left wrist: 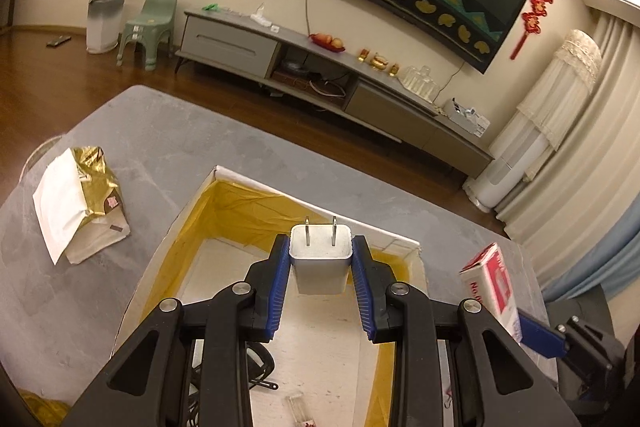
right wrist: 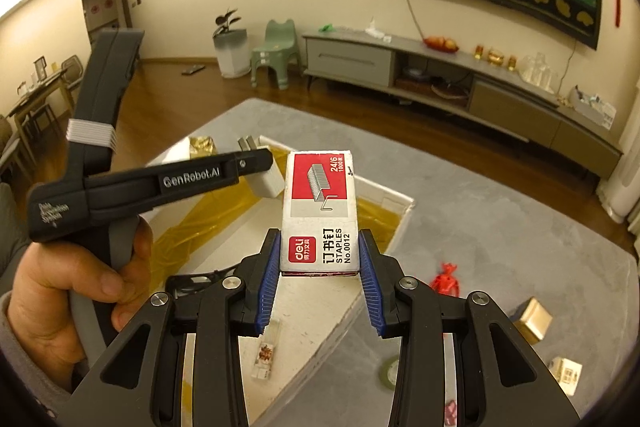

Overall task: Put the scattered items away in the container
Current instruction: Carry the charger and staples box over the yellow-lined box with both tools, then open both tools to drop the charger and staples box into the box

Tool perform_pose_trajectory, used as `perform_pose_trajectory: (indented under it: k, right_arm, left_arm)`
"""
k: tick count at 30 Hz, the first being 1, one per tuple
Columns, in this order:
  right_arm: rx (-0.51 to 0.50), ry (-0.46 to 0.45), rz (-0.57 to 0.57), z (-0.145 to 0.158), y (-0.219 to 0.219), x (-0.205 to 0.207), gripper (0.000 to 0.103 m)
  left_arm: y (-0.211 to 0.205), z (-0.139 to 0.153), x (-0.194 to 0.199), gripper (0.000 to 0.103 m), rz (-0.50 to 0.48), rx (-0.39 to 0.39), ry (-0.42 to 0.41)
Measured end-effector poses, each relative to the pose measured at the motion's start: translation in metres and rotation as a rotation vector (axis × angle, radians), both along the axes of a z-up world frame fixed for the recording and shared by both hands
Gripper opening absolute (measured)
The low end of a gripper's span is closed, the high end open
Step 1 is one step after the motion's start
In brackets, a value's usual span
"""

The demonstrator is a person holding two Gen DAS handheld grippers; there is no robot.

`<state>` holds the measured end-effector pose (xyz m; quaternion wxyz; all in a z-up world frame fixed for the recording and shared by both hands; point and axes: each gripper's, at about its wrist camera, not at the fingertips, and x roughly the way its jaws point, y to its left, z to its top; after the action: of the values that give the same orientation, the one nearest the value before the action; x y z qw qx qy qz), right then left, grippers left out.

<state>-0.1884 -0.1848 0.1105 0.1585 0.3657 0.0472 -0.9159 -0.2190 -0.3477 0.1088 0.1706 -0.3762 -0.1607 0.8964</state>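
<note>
Right now we hold two of the scattered items above the container (left wrist: 416, 269), one in each tool, and we judge both are carried there so that a release drops them inside. Our left gripper (left wrist: 321, 251) pinches the white plug adapter (left wrist: 321, 263) by its flat sides, the blue pads (left wrist: 280, 275) pressed against it and the two metal prongs pointing away from us toward twelve o'clock. That keeps the prongs clear of the pads and the smooth body squarely gripped. It hangs over the middle of the box.

Our right gripper (right wrist: 319, 247) is clamped on the staple box (right wrist: 319, 211), a small white and red carton printed with a strip of staples and the words STAPLES No.0012. We grip it near its lower end, so most of it juts forward past the tips. It hovers over the near edge of the container.

The container is a shallow white box lined with yellow film, and a small clear packet (right wrist: 266, 351) already lies on its floor at six o'clock. It sits on a grey table (left wrist: 160, 143). On that surface, a gold and white bag (left wrist: 80, 199) lies at nine o'clock in the left view, while a red trinket (right wrist: 446, 279) and a gold box (right wrist: 534, 319) wait at four o'clock in the right view.
</note>
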Motion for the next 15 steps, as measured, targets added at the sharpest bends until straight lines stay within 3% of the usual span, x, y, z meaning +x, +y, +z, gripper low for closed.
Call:
perform_pose_trajectory:
  k: [6, 12, 13, 14, 15]
  right_arm:
    - [0.028, -0.05, 0.024, -0.016, -0.01, -0.029, 0.04]
    - [0.074, -0.076, 0.06, -0.036, -0.019, -0.055, 0.041]
    - [0.09, -0.094, 0.075, -0.044, -0.021, -0.061, 0.043]
    - [0.102, -0.108, 0.079, -0.049, -0.021, -0.063, 0.048]
    - [0.104, -0.118, 0.075, -0.053, -0.019, -0.065, 0.049]
  left_arm:
    - [-0.007, -0.015, -0.019, 0.032, 0.05, 0.043, -0.076]
    - [0.003, -0.026, -0.029, 0.032, 0.067, -0.001, -0.104]
    - [0.004, -0.028, -0.03, 0.038, 0.078, -0.01, -0.101]
    - [0.004, -0.03, -0.031, 0.052, 0.085, -0.012, -0.104]
    - [0.002, -0.032, -0.031, 0.056, 0.087, 0.002, -0.106]
